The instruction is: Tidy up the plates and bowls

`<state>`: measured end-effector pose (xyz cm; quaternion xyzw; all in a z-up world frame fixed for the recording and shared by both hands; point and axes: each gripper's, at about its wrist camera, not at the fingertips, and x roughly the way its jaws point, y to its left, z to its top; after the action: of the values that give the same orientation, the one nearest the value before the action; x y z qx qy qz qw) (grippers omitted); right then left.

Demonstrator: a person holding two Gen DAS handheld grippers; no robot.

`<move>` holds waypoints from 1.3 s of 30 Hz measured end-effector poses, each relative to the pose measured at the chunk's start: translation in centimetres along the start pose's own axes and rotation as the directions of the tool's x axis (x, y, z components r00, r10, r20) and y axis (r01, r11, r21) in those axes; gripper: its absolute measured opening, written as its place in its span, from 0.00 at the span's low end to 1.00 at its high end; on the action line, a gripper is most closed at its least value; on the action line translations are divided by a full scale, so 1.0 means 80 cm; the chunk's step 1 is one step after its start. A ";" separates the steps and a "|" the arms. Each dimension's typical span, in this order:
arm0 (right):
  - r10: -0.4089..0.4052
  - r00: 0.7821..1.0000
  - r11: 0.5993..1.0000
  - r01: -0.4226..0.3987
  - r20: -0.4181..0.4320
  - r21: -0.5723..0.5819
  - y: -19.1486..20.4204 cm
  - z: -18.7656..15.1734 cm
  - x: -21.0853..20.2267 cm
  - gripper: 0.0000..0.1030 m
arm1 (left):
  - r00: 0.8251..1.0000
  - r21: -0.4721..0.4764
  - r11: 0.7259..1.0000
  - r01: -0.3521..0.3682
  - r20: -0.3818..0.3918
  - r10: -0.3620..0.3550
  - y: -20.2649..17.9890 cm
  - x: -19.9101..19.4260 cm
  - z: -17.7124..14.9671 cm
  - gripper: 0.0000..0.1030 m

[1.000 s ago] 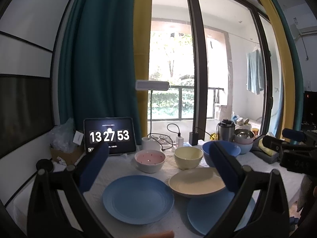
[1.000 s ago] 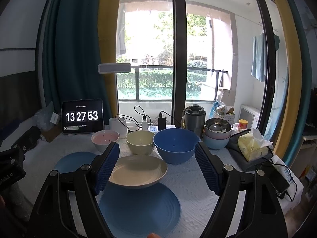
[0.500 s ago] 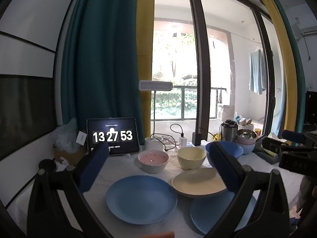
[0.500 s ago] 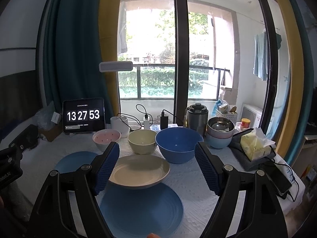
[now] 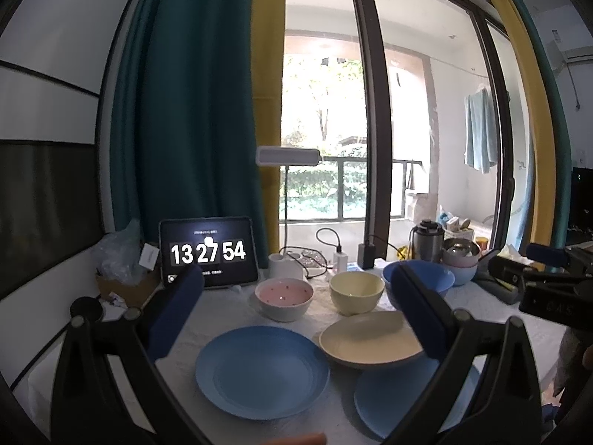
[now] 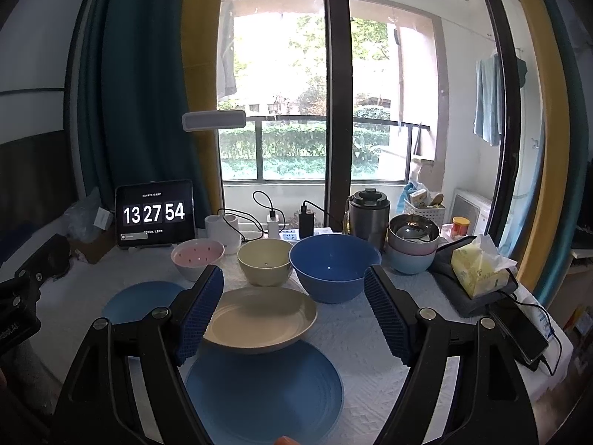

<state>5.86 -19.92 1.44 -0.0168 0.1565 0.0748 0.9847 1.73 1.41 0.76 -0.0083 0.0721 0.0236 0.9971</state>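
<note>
Resting: round ridged cream plate [image 6: 259, 320] atop blue plate [image 6: 264, 389].

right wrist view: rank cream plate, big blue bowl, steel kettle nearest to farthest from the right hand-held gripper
From the right hand-held gripper:
1. Cream plate, between its fingers, left of centre.
2. Big blue bowl, behind the plate, right of centre.
3. Steel kettle, back by the window.

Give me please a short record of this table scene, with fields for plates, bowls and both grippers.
plates: round blue plate at left; second blue plate at right; cream oval plate overlapping the second one's far edge
bowls: pink dotted bowl, cream bowl, large blue bowl in a row behind
left gripper: open, holding nothing
right gripper: open, holding nothing
</note>
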 end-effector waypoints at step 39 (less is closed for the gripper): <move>-0.001 0.999 1.000 0.002 -0.044 0.025 -0.019 0.000 0.041 0.79 | 0.998 0.020 1.000 0.004 -0.065 -0.003 -0.022 0.042 -0.005 0.99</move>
<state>9.14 -20.97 0.43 -0.0062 0.1789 0.0716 0.9812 5.05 -0.18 -0.12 0.0008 0.1044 0.0208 0.9943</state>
